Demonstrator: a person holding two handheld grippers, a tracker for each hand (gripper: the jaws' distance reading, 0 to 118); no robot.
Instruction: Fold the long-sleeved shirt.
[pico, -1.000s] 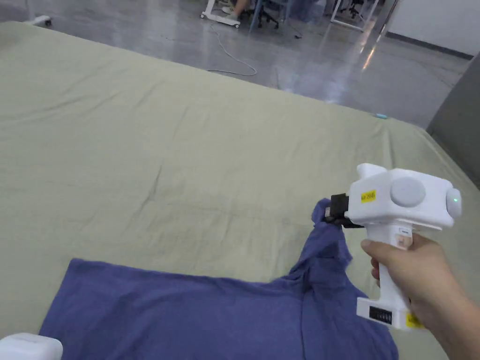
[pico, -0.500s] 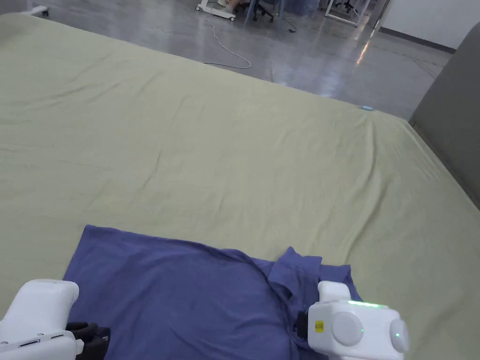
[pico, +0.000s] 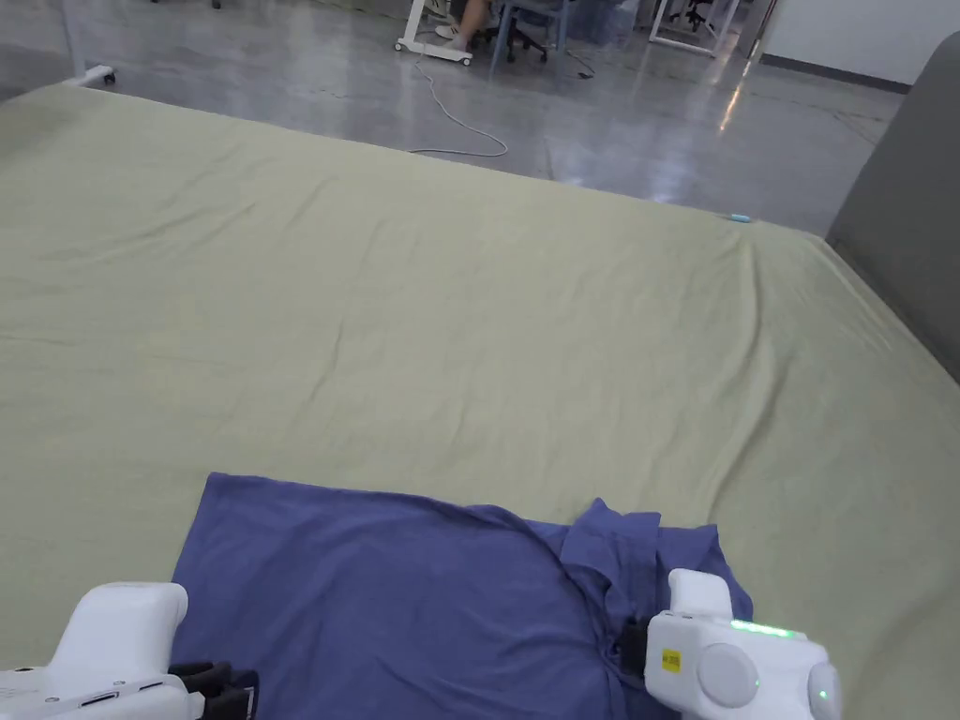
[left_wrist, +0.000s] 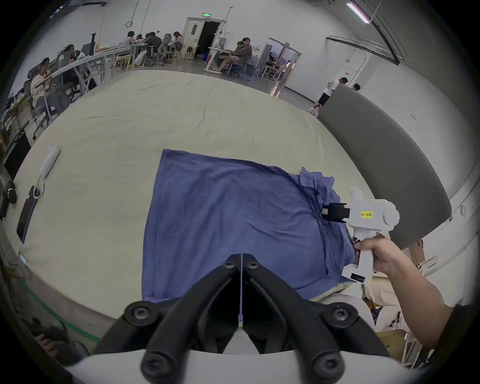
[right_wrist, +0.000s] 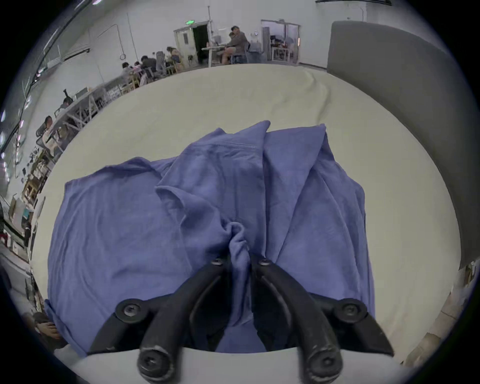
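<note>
A blue long-sleeved shirt (pico: 394, 600) lies spread on a pale green sheet (pico: 469, 328), its body flat and its right end bunched into folds (right_wrist: 259, 169). My right gripper (pico: 626, 647) sits low over that bunched end and is shut on a ridge of the cloth (right_wrist: 239, 239); the left gripper view has it at the shirt's right side (left_wrist: 324, 211). At the shirt's near left edge my left gripper (pico: 230, 694) has its jaws pressed together with a thin strip of blue cloth between them (left_wrist: 241, 259).
A tall grey padded panel (pico: 909, 187) stands along the right side of the sheet. Small devices and a cable (left_wrist: 48, 161) lie at the far left edge. A cable (pico: 459, 112) runs across the glossy floor beyond. People sit at desks (left_wrist: 153, 44) farther off.
My right gripper has brought the lifted sleeve down and nearer, onto the shirt's right end. The left gripper has come into the bottom left of the head view. The camera has shifted.
</note>
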